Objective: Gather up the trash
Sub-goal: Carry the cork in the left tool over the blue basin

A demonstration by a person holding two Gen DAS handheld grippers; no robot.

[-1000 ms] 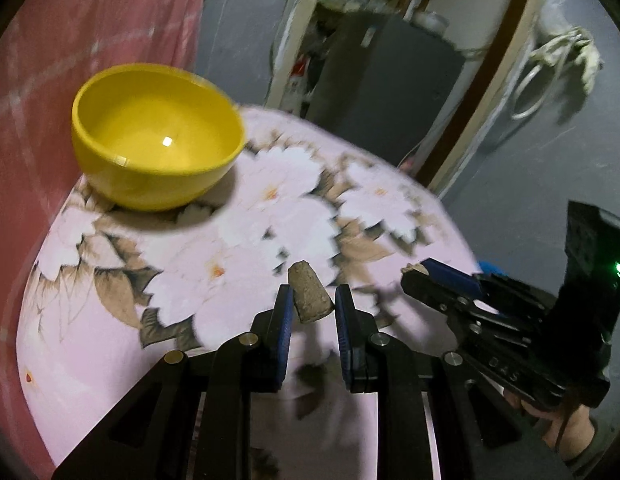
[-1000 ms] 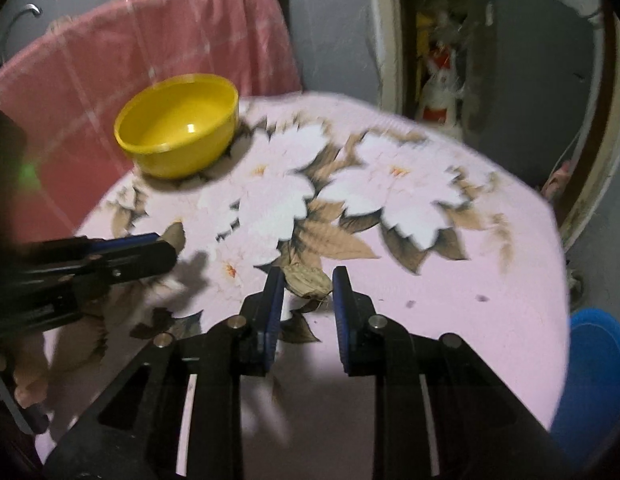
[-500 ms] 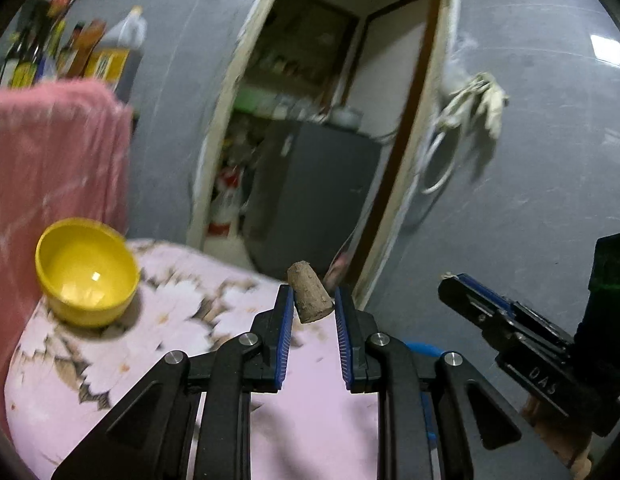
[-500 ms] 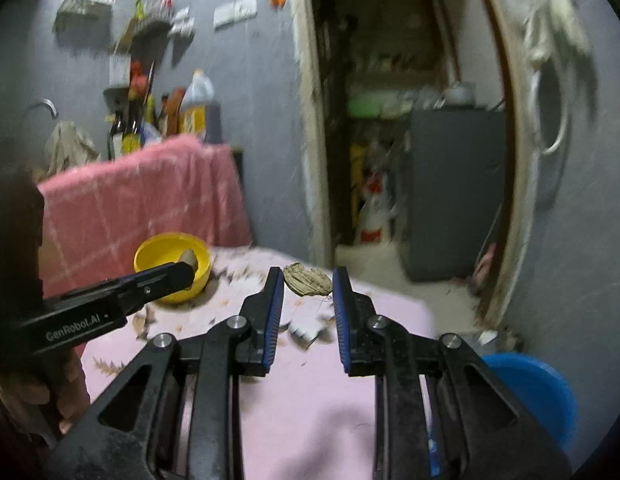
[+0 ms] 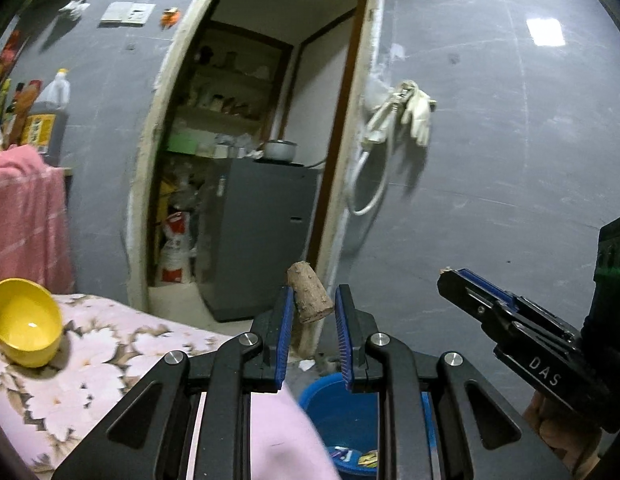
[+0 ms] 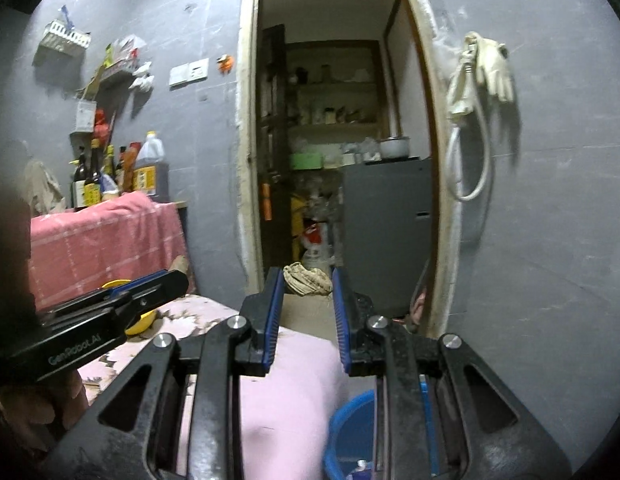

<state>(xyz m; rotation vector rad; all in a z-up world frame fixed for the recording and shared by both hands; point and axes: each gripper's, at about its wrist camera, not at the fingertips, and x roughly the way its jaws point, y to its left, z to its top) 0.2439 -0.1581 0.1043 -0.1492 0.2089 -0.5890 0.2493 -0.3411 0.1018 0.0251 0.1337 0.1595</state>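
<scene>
Left wrist view: the left gripper (image 5: 310, 312) pinches a cork (image 5: 309, 298) between its blue pads, the cork tilted with its narrow end uppermost. Below the fingers sits a blue bucket (image 5: 330, 400) on the floor, just beside the edge of the table (image 5: 90, 360) with its pink floral cloth. A yellow bowl (image 5: 24, 322) stands on the table at far left. The right gripper (image 5: 454, 280) enters from the right, seen side-on.

Right wrist view: the right gripper (image 6: 304, 284) has its jaws opening; a crumpled dry leaf (image 6: 308, 278) sits between the pads, touching the left pad, while contact with the right pad cannot be determined. The blue bucket (image 6: 350, 432) lies below. The left gripper (image 6: 170, 280) crosses at left, in front of the yellow bowl (image 6: 140, 318)
</scene>
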